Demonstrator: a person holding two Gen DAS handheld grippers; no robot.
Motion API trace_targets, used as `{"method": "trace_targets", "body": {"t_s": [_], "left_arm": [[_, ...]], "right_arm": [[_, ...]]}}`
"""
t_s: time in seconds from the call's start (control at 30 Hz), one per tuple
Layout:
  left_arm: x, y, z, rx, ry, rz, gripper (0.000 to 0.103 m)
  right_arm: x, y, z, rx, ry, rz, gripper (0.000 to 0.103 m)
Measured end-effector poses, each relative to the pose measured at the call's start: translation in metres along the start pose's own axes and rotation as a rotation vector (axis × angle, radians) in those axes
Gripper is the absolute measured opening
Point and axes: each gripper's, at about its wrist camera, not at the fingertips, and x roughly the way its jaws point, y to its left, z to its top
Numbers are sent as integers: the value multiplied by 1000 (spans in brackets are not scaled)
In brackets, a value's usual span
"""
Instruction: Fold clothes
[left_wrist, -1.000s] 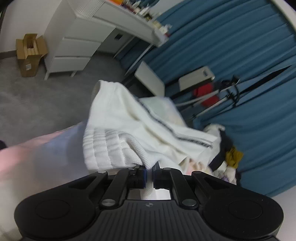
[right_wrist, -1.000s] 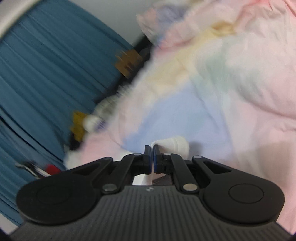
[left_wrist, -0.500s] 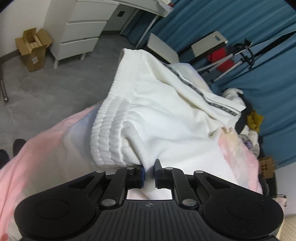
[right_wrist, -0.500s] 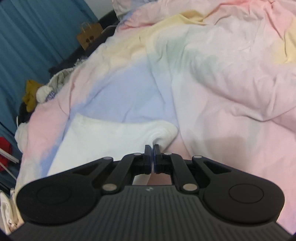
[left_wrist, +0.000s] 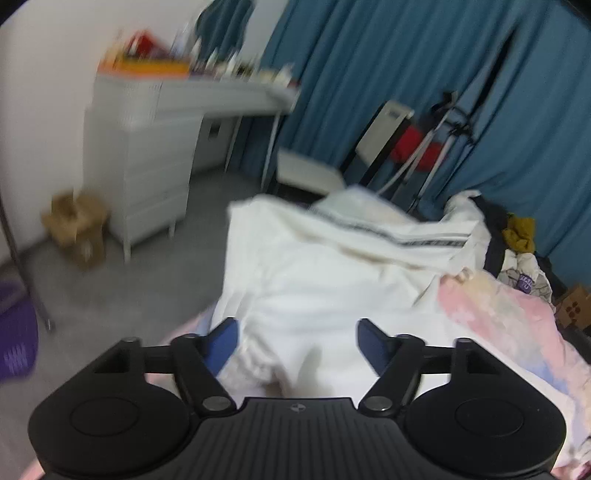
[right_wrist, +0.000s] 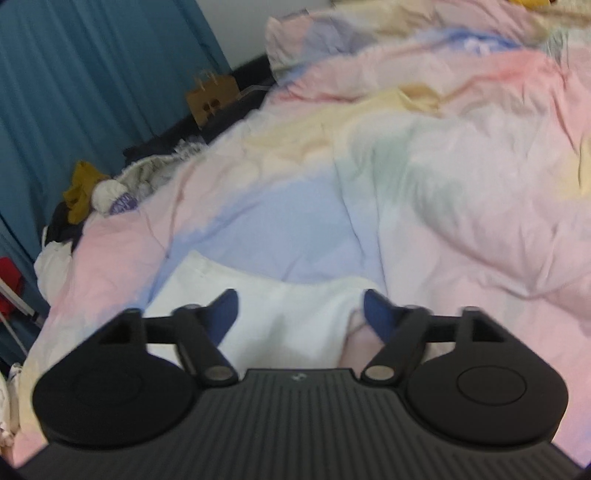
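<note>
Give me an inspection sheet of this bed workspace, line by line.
Surface: pastel bedspread, wrinkled.
Job's things: white garment with a dark striped band lies on the bed; its edge also shows in the right wrist view.
Clutter: clothes pile at the bed's far edge, mustard and dark pieces.
Grippers: left gripper and right gripper, jaws opening, garment between them but pads not pressing it.
Cables: nothing seen.
Surroundings: blue curtain, white drawer unit, cardboard box, tripod, brown paper bag.
</note>
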Motion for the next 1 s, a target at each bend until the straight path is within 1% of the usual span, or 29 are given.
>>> {"method": "trace_targets", "body": {"t_s": [0.07, 0.17, 0.23, 0.37, 0.47, 0.57, 0.73, 0.77, 0.8, 0.83, 0.9, 0.97, 1.0], "left_arm": [[-8, -15, 3, 43, -31, -9, 85], [-13, -50, 2, 129, -61, -19, 86], [-12, -78, -2, 186, -68, -40, 86], [-5, -137, -16, 292, -81, -94, 86], [3, -174, -28, 338, -84, -124, 86], [14, -209, -37, 348, -77, -162, 86], [39, -253, -42, 352, -65, -191, 87], [45, -260, -44, 352, -58, -193, 87], [53, -261, -45, 348, -53, -194, 87], [61, -261, -46, 344, -47, -195, 87], [77, -262, -48, 335, -36, -196, 87], [92, -262, -50, 327, -25, -198, 87], [100, -259, -51, 323, -19, -204, 87]], "right_arm": [[-8, 8, 1, -46, -39, 1, 81], [-24, 23, 3, -117, -110, 14, 81], [-36, 33, 3, -154, -137, 74, 81], [-60, 57, -6, -240, -169, 244, 81], [-76, 79, -18, -328, -173, 363, 81], [-86, 97, -32, -397, -148, 460, 81], [-90, 119, -52, -446, -60, 590, 80], [-90, 123, -56, -449, -36, 615, 78], [-90, 127, -62, -451, -7, 641, 74], [-91, 132, -69, -453, 25, 669, 66], [-90, 142, -80, -455, 98, 733, 66], [-88, 159, -94, -506, 158, 778, 66], [-87, 171, -100, -538, 171, 794, 66]]}}
